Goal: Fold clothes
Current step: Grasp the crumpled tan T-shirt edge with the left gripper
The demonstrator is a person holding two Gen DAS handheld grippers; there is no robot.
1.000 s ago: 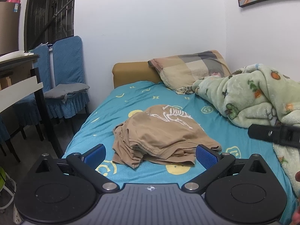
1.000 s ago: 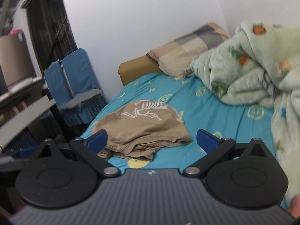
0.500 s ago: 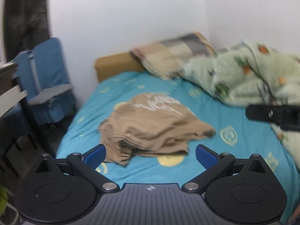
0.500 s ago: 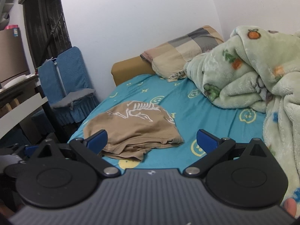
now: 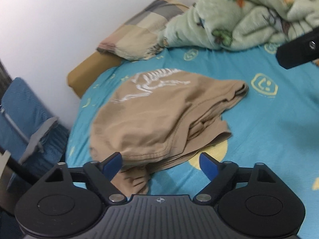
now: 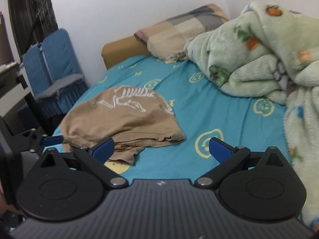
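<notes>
Left gripper (image 5: pixel 159 163) now lowered close over near hem of crumpled tan shirt (image 5: pixel 159 109) on blue bedsheet (image 5: pixel 269 123), jaws just narrowed but apart with cloth between, unpinched; right gripper (image 6: pixel 161 148) apart, empty beside it; first grab imminent.

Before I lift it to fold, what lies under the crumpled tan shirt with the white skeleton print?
The tan shirt rests on the teal patterned bedsheet, partly over a yellow print. Anything beneath its bunched layers is hidden.

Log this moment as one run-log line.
stage: approach | left gripper: open, jaws just closing, over tan shirt hem | right gripper: open, empty | shirt crumpled on bed sheet
</notes>
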